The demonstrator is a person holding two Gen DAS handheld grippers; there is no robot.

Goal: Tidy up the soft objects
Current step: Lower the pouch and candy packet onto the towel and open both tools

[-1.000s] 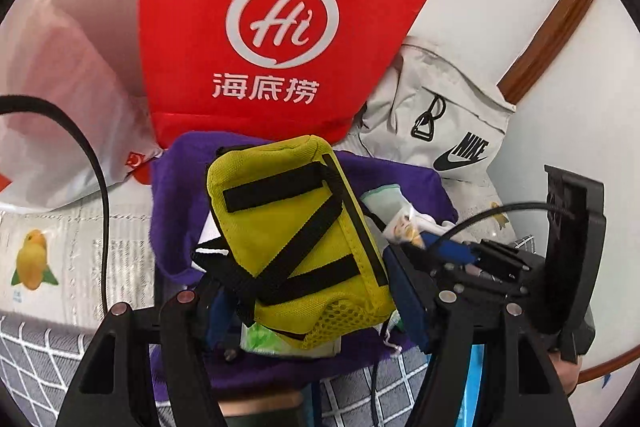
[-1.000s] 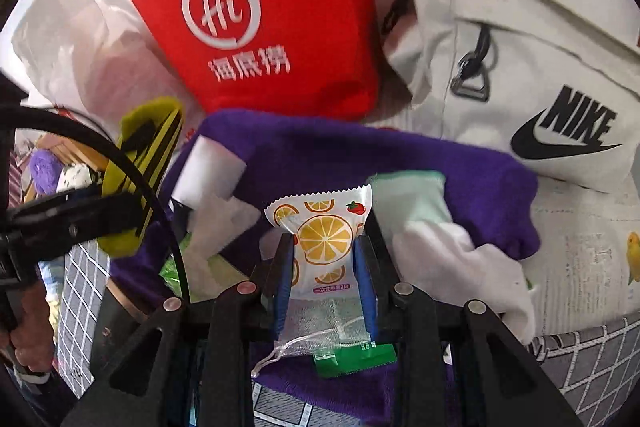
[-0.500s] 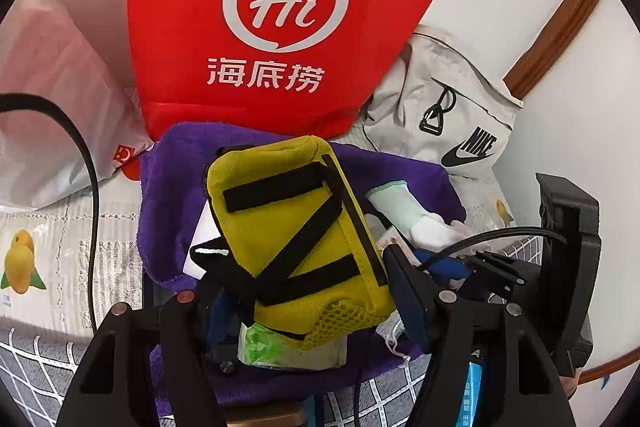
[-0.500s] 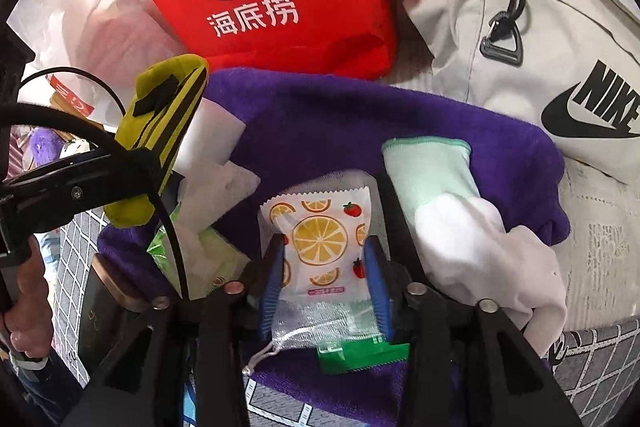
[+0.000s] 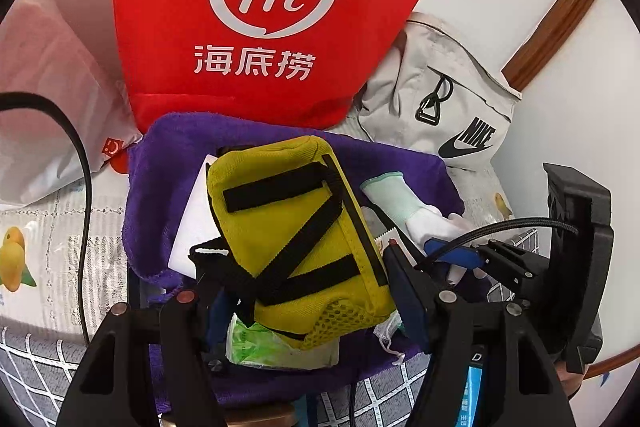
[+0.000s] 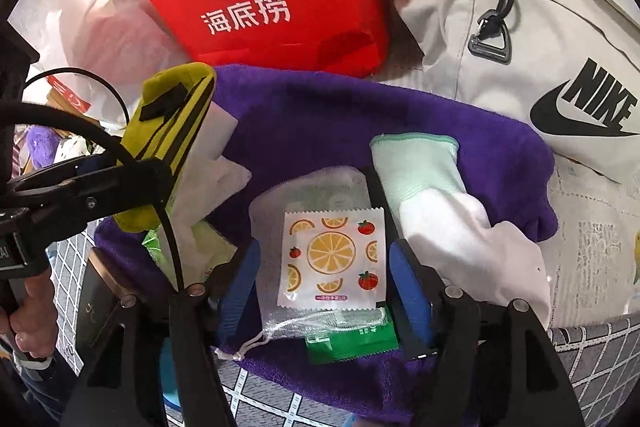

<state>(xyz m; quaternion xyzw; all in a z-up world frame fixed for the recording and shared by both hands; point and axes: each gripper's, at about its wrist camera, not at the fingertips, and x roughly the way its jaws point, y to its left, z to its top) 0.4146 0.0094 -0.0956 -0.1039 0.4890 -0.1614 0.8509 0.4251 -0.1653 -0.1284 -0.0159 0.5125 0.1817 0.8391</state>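
Note:
A yellow pouch [image 5: 296, 227] with black straps hangs over the purple towel [image 5: 160, 163], and my left gripper [image 5: 300, 267] is shut on it. The right wrist view shows that pouch [image 6: 168, 131] held up at the left. My right gripper [image 6: 326, 247] has its jaws opening. An orange-print sachet [image 6: 332, 267] lies between them with a gap to each blue pad. The sachet rests on a clear mesh drawstring bag [image 6: 312, 183] on the towel [image 6: 320, 115]. A white and mint glove [image 6: 424, 187] lies just right of it.
A red bag [image 5: 260, 7] with a white logo stands behind the towel. A grey Nike bag [image 6: 520, 47] lies at the right, a white plastic bag [image 5: 48, 87] at the left. A green packet [image 6: 352, 341] and a green tissue pack [image 5: 272, 347] lie on the towel.
The right jaws have spread off the sachet, which now lies free on the mesh bag. The left gripper still holds the yellow pouch in much the same place.

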